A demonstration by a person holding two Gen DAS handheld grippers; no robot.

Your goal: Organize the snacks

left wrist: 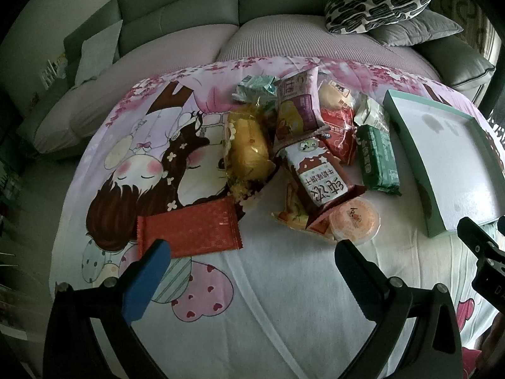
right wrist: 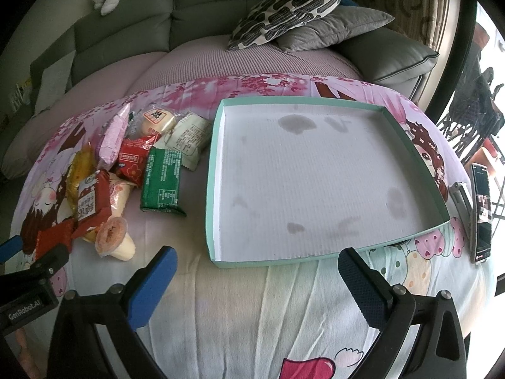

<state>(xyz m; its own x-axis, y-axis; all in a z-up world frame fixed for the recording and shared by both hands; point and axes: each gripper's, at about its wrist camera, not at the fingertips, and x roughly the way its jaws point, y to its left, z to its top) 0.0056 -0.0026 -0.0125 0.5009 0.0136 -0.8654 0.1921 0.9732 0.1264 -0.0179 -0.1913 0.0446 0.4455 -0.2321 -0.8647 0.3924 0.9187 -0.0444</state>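
Landmark: a shallow mint-green cardboard tray with a white, stained floor (right wrist: 217, 170) was laid on a cartoon-printed pink bedsheet (right wrist: 252, 300); nothing was seen inside it.
Snacks: a heap of wrapped snacks (left wrist: 300, 145) was piled just left of the tray – none touching its wall.
Nearest items: a green foil-wrapped packet (right wrist: 162, 180) was lying closest to the tray's left wall; a flat red patterned wrapper (left wrist: 189, 230) and a round orange-lidded jelly cup (left wrist: 355, 221) were set at the heap's near edge.
Left gripper (left wrist: 252, 252): fingers were spread wide, nothing held, poised over the heap's near edge.
Right gripper (right wrist: 255, 262): fingers were spread wide, nothing held, poised at the tray's near rim.
Step in hand: judged to be the first pick, since no snack was yet placed.
Advice: a loose outer item – the red wrapper or jelly cup – is best taken first, gripped across its narrow side, so the heap is not dragged; the tray should be filled from its far corner.
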